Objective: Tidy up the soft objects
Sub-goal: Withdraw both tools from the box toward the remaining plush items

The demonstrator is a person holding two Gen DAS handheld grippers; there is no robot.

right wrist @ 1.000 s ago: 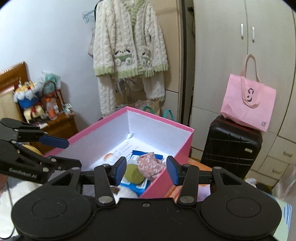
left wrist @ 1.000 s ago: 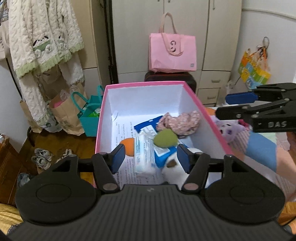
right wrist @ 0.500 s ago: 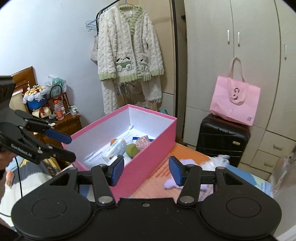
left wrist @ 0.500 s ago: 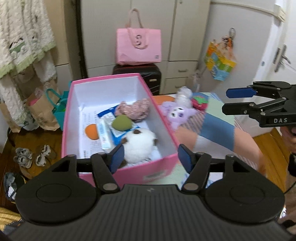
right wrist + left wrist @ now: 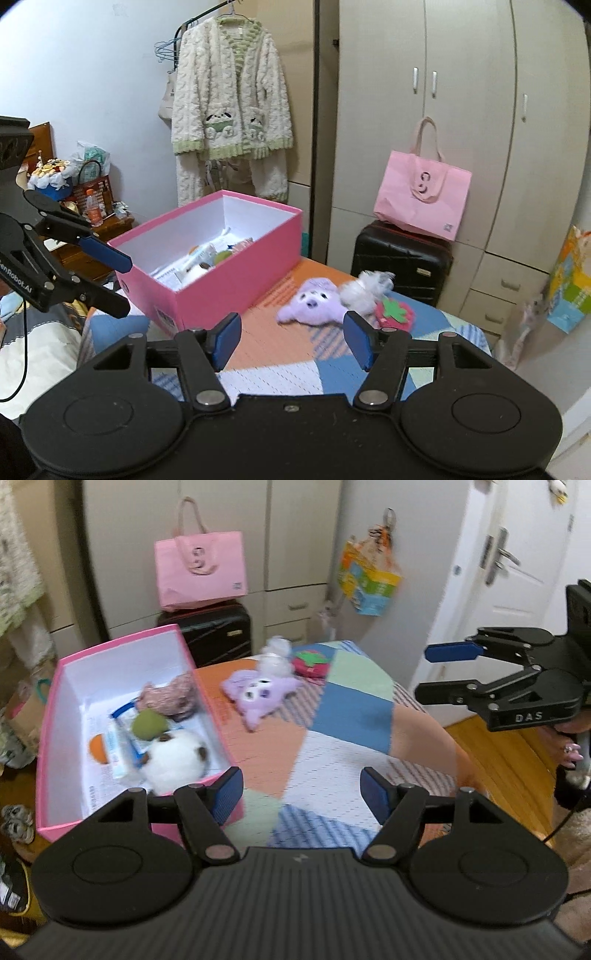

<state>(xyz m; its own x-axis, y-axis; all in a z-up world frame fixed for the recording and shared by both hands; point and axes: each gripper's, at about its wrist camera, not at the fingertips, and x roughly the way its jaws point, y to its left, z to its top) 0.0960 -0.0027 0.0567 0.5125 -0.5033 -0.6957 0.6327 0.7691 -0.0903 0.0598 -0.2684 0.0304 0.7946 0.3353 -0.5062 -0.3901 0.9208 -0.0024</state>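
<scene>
A pink box (image 5: 122, 642) (image 5: 221, 280) stands on the patchwork bed cover (image 5: 332, 738). Inside it lie a white and brown plush (image 5: 177, 757), a green pad (image 5: 149, 723), a pink floral fabric piece (image 5: 170, 696), an orange ball (image 5: 98, 749) and a tube (image 5: 116, 746). Right of the box, a purple plush (image 5: 258, 694) (image 5: 314, 301), a white fluffy toy (image 5: 275, 657) (image 5: 364, 286) and a red strawberry plush (image 5: 312, 662) (image 5: 393, 312) rest on the cover. My left gripper (image 5: 299, 786) (image 5: 123, 284) is open and empty near the box's front corner. My right gripper (image 5: 291, 328) (image 5: 424, 674) is opening, with nothing between its jaws.
A pink tote bag (image 5: 201, 570) (image 5: 421, 192) sits on a black suitcase (image 5: 210, 631) (image 5: 399, 258) against the wardrobe behind the bed. A cream cardigan (image 5: 229, 92) hangs at the back left. A white door (image 5: 509, 572) is at the right. A cluttered wooden side table (image 5: 92, 236) stands left.
Both grippers have drawn back from over the pink box and swung right, so the plush toys on the cover have come into view. Both pairs of jaws stand wider than before.
</scene>
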